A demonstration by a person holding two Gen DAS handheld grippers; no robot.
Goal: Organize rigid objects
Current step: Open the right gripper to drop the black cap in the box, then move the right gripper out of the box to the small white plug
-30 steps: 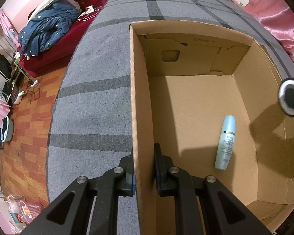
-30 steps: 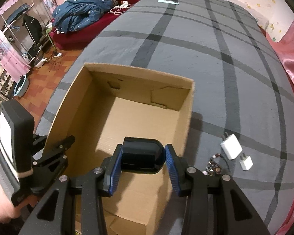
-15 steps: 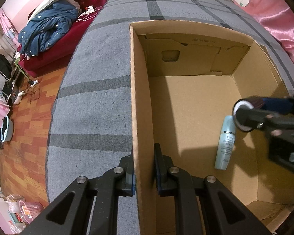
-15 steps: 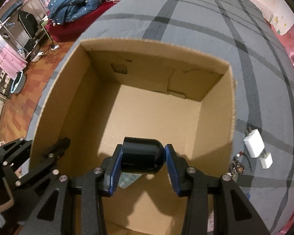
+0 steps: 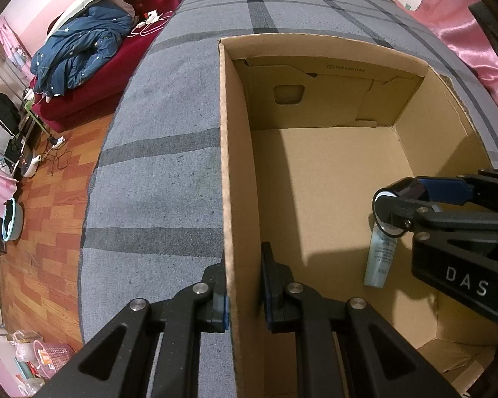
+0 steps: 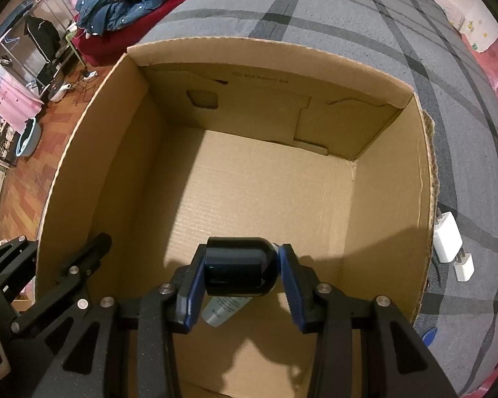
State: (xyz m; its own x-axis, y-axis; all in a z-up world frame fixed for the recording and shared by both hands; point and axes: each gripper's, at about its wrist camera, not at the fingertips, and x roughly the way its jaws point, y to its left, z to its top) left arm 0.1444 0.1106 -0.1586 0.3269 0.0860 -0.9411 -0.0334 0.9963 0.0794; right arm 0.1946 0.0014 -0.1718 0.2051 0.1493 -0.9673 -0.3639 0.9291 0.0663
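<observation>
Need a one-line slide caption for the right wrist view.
Right gripper holds a dark jar inside the cardboard box, above a pale blue bottle.

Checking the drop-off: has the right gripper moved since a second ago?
Yes. The right gripper, shut on the dark jar, has come down over the box rim into its inside.

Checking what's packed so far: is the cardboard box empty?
No: a pale blue bottle already lies on the floor of the cardboard box, under the right gripper.
</observation>
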